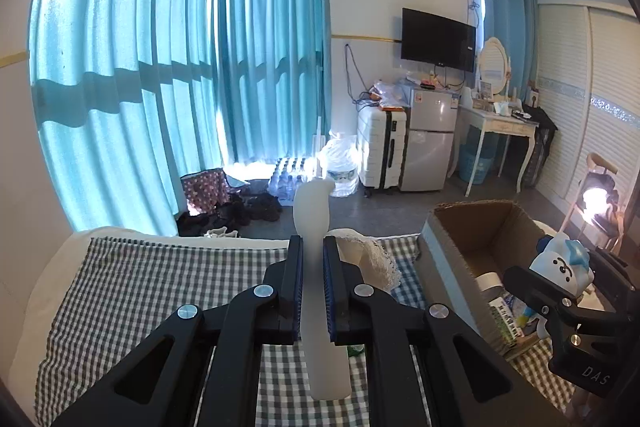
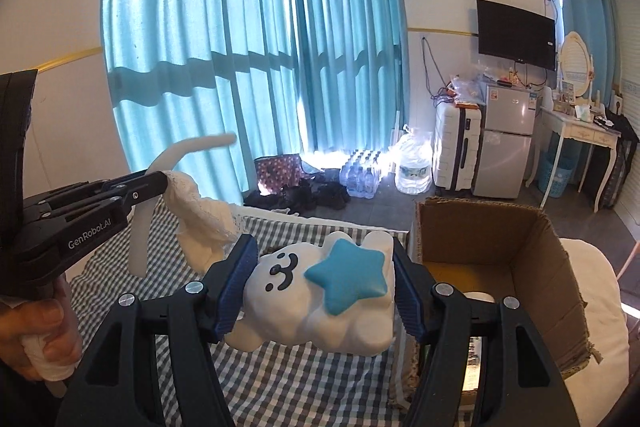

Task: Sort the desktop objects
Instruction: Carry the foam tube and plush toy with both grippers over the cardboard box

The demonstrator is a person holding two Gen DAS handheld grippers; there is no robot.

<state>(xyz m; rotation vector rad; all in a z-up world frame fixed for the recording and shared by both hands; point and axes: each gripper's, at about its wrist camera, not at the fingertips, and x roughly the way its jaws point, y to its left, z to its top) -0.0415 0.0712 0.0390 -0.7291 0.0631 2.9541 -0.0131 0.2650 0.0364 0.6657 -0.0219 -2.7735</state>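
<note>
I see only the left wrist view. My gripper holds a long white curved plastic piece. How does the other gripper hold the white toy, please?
Observer: The right gripper clamps the white cloud-shaped toy with a blue star between both pads, by its sides.
Operator: Is the brown cardboard box empty?
Observer: No; inside the brown cardboard box a round white object lies on the bottom.
Operator: Is my hand visible?
Observer: Yes, a hand grips the left gripper handle, wrapped in white.
</note>
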